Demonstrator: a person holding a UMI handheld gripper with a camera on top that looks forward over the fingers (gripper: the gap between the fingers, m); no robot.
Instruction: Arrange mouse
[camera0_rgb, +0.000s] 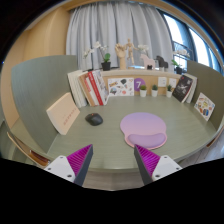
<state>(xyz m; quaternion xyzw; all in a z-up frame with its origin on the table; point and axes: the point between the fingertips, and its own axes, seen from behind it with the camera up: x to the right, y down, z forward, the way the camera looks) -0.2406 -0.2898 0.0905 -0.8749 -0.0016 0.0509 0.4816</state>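
A dark mouse (94, 119) lies on the green desk (110, 145), to the left of a round lilac mouse mat (143, 127). My gripper (114, 163) hangs above the desk's near edge, well short of both. Its fingers (78, 162) with magenta pads are spread wide and hold nothing. The mouse is ahead and a little left of the left finger; the mat is ahead of the right finger.
Books (90, 88) lean at the back left, with a tan board (63, 112) propped in front. Picture cards (121, 87) and small pots stand along the back shelf. More cards (204, 105) lean at the right. A window with curtains is behind.
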